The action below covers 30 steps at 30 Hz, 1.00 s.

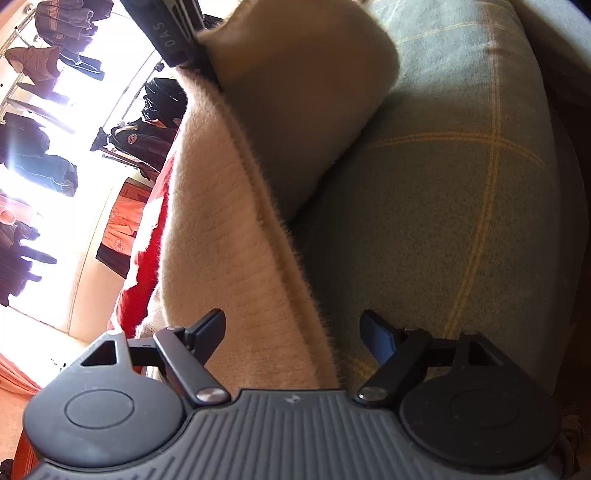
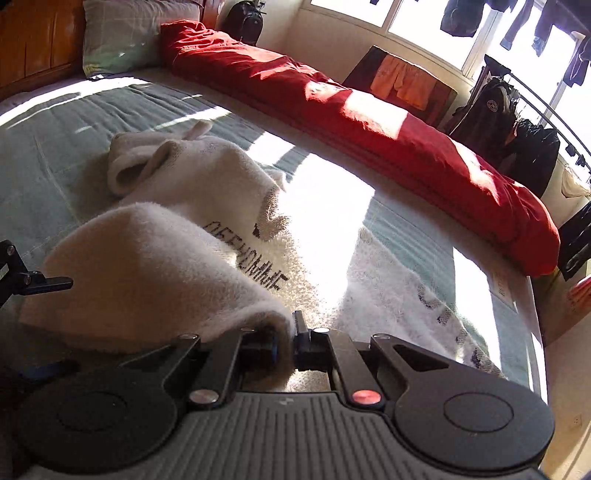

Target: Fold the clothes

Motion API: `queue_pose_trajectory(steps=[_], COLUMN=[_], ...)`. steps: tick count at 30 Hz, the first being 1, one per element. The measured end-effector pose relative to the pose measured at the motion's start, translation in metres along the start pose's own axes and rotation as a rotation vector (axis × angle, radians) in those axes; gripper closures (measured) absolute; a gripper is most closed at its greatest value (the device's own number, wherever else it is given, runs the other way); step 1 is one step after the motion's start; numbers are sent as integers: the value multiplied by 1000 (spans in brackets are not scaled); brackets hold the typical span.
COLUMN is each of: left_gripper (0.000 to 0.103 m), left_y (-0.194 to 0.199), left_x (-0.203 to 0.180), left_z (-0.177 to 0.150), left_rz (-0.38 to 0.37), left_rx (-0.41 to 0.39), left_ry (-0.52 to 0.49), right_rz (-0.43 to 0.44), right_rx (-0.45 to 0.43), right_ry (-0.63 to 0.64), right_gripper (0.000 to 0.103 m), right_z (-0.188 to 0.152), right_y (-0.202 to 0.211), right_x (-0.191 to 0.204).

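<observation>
A fuzzy cream sweater (image 2: pixel 192 184) with dark lettering lies on the grey-green checked bed sheet (image 2: pixel 44 122). My right gripper (image 2: pixel 284 339) is shut on a folded edge of the sweater and holds that flap (image 2: pixel 147 266) lifted over the body. In the left wrist view the sweater's cream knit (image 1: pixel 229 236) fills the middle, with its fuzzy edge running between my fingers. My left gripper (image 1: pixel 291 328) is open, its jaws on either side of that edge, not clamping it. A tip of the left gripper (image 2: pixel 37 282) shows at the left of the right wrist view.
A red duvet (image 2: pixel 369 122) lies rolled along the far side of the bed. A pillow (image 2: pixel 122 33) rests by the wooden headboard (image 2: pixel 33 37). Dark clothes (image 2: pixel 517 140) hang on a rack by bright windows. The sheet (image 1: pixel 443 206) lies beside the sweater.
</observation>
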State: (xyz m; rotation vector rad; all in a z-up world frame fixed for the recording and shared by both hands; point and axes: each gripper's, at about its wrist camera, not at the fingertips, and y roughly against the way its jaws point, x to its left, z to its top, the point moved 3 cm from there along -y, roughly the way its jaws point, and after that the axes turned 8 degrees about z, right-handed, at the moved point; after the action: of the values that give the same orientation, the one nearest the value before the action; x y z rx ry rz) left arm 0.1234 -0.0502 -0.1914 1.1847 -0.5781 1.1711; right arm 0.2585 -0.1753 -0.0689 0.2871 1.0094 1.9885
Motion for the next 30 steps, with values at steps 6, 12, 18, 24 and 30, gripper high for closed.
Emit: queue_pose_trajectory(steps=[6,12,18,24,30], left_gripper=[21,34,96,97,97], left_y=[-20,-24,-17,10,50], left_x=[3,36,55,96,133], left_z=[-5,-44,-53,-51,-34], left_rz=[178,226,200,228,236], left_rx=[42,137,149,111,49], left_ry=[-52,17,62,80,85], right_rz=[15,68,194,190,162], right_rx=[8,25,114,124,73], right_ry=[-21,-6,52,168,205], right_gripper=[95,94,86,96,96], right_z=[-5,-15,-33,-34,-10], right_y=[-2,-2,-15,5,61], right_x=[-5,-3,27,42,18])
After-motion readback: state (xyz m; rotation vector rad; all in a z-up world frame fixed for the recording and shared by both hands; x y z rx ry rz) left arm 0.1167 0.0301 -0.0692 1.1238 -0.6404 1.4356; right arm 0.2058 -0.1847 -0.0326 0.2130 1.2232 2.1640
